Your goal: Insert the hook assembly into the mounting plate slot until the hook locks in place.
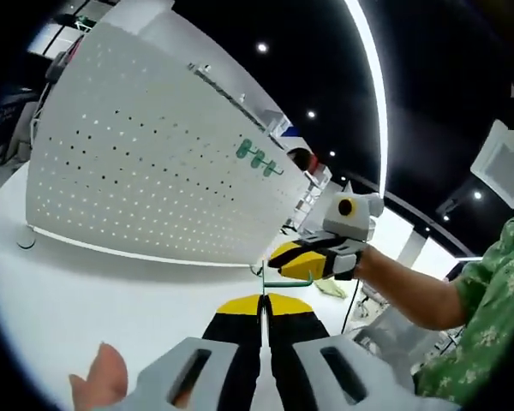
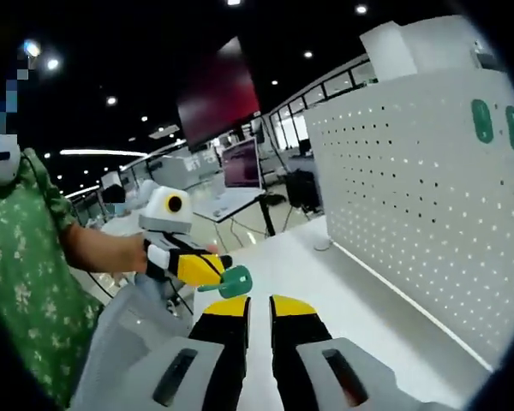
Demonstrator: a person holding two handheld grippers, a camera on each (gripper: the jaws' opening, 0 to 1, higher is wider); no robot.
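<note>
A white perforated mounting plate [image 1: 154,171] stands upright on the table, and green hooks [image 1: 257,159] are fitted near its upper edge. My left gripper [image 1: 261,300] is shut on a thin green hook assembly [image 1: 287,282], whose wire sticks out sideways in front of the plate's lower corner. My right gripper [image 1: 284,257] hovers just beyond that wire. In the right gripper view, the left gripper [image 2: 218,272] holds the hook assembly [image 2: 236,278] by its round green end, right above my right gripper [image 2: 259,304]. Its jaws stand slightly apart with nothing between them. The plate [image 2: 411,188] rises to the right.
The white table [image 1: 86,291] stretches in front of the plate. A person's arm in a green patterned sleeve [image 1: 488,308] reaches in from the right, and a thumb [image 1: 103,377] shows at the bottom. Office desks and a monitor [image 2: 240,163] stand behind the table.
</note>
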